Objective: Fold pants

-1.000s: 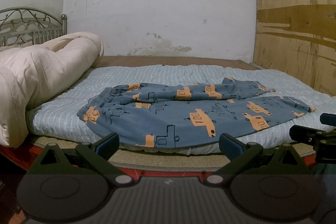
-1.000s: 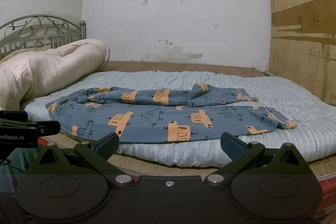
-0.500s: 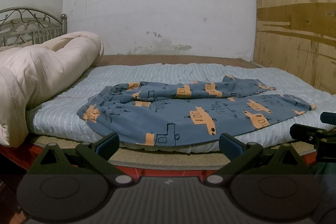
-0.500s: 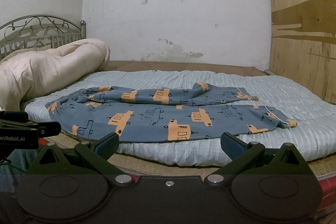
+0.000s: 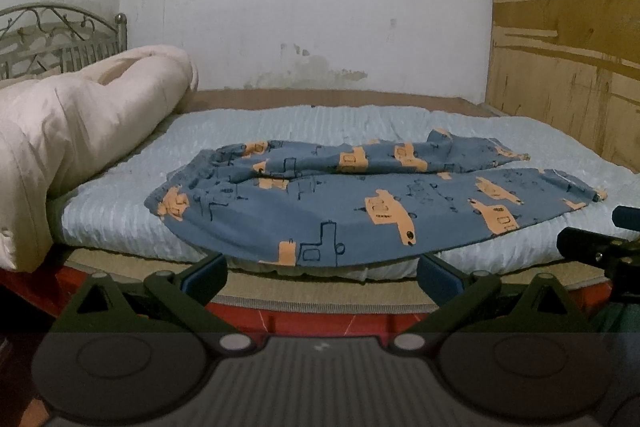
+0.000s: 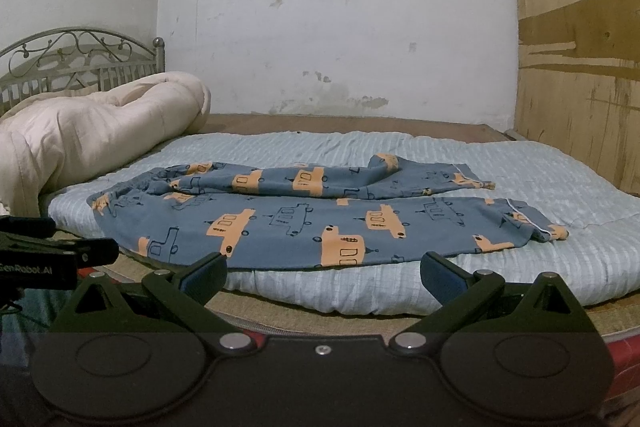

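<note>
While both of my tools hang short of the bed's near edge, I log the following. Item one: pants, blue with orange vehicle print, lying flat and unfolded across the near half of a pale blue striped mattress pad; waistband to the left, both legs running right, the far leg rumpled and partly overlapping the near one, cuffs close to the right side. In the right wrist view the same pants overhang the pad's near edge slightly. Item two: left gripper, jaws spread wide, nothing between them, blue pads just below the pants' near hem. Item three: right gripper, jaws likewise wide apart and holding nothing, near the pad's front edge. Each tool shows at the other's frame margin. Item four: cream comforter, bunched at the left. Item five: metal headboard, far left. Item six: plywood panel, right wall.
</note>
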`<action>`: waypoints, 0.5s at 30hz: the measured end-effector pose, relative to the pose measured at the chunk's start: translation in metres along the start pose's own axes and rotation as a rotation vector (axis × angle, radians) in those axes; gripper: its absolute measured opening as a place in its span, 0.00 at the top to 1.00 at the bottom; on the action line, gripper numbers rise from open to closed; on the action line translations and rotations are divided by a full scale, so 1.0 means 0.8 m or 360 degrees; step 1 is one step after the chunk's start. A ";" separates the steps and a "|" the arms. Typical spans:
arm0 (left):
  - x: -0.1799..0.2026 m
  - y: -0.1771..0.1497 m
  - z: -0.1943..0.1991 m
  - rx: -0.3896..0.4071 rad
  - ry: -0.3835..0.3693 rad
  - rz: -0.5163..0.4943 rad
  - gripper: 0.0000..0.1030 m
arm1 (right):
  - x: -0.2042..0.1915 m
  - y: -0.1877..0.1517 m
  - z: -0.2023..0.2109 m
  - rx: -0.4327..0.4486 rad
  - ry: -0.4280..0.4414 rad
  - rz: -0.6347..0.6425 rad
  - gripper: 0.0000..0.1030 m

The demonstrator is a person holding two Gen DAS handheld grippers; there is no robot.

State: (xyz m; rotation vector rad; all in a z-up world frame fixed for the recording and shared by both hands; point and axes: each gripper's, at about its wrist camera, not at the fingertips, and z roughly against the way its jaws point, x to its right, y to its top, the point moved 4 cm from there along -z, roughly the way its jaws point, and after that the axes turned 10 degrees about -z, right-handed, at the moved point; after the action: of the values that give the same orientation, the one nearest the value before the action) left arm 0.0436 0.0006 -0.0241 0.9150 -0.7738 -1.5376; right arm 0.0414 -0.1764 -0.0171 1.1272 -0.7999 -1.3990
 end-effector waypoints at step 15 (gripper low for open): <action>-0.038 0.068 -0.071 -0.0145 0.0089 0.0072 0.00 | -0.001 0.063 -0.074 -0.0199 0.0131 0.0044 0.01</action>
State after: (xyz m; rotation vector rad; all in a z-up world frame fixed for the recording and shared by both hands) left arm 0.1213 0.0229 -0.0005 0.8640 -0.6747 -1.4891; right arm 0.1136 -0.1757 0.0117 1.0665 -0.6581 -1.3517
